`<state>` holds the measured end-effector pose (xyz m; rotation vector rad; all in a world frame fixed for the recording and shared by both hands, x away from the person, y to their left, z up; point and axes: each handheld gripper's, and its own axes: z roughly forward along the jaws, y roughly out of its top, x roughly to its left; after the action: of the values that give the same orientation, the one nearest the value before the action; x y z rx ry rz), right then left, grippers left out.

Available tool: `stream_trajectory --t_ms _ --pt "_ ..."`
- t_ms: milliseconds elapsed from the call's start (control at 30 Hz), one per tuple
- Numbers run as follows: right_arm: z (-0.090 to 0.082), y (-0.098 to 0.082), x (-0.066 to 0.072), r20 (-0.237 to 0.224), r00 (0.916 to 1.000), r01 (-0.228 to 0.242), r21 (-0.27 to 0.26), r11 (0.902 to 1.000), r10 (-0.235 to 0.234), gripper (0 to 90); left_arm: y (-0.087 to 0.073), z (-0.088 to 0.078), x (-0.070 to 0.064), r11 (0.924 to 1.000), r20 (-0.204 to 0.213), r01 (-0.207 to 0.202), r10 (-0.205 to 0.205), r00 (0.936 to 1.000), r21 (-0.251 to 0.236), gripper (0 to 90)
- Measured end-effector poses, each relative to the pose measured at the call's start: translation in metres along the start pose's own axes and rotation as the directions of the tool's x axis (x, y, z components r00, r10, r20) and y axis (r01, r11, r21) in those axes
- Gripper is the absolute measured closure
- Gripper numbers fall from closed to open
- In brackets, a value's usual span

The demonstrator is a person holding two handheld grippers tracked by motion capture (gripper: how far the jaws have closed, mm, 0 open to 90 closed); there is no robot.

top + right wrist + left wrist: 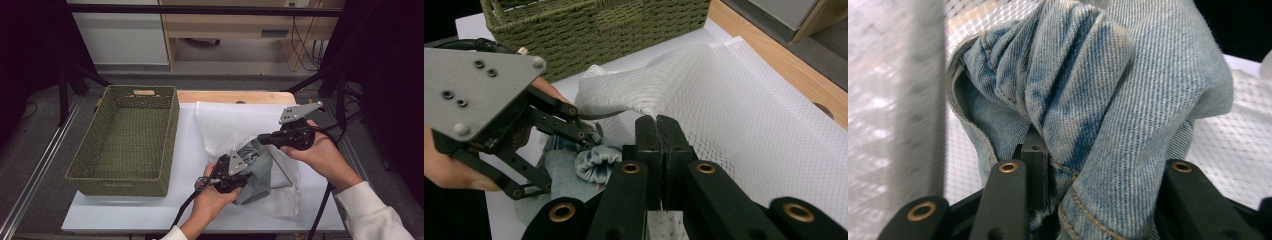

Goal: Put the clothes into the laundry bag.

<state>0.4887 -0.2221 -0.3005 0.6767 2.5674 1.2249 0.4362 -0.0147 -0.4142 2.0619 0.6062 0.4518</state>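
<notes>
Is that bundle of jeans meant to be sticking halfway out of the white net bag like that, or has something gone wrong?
Nothing looks damaged or spilled. The denim garment is bunched and only partly inside the white mesh bag, gripped by the left gripper, while the right gripper pinches the bag's edge. The green woven basket sits square.

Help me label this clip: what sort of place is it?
Probably a lab or recording setup, not a home: a white table boxed in by a black frame, loose cables by the desk behind, and a grey floor.
</notes>
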Motion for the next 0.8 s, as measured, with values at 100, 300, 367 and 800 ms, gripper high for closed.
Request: stream_trajectory --t_ms 100,300,367,800 --pt "-0.001 0.002 0.000 0.002 1.0000 -0.001 0.000 1.0000 0.001 89.5 0.005 -0.003 -0.004 0.9998 -0.007 -0.011 0.011 0.9999 -0.019 61.6" --pt "-0.002 -0.001 0.001 -0.006 1.0000 -0.002 -0.002 1.0000 0.002 89.5 0.017 -0.006 -0.007 0.9984 -0.031 -0.046 0.045 0.9985 -0.032 61.2" --pt "-0.002 -0.002 0.001 -0.005 1.0000 -0.004 -0.002 1.0000 0.004 89.5 0.017 -0.004 -0.005 0.9985 -0.035 -0.043 0.042 0.9985 -0.035 61.1" --pt "0.014 -0.014 0.001 -0.019 0.9997 -0.017 0.008 0.9998 0.017 89.4 0.004 0.026 0.015 0.9980 -0.088 -0.019 0.014 0.9961 -0.061 60.4"
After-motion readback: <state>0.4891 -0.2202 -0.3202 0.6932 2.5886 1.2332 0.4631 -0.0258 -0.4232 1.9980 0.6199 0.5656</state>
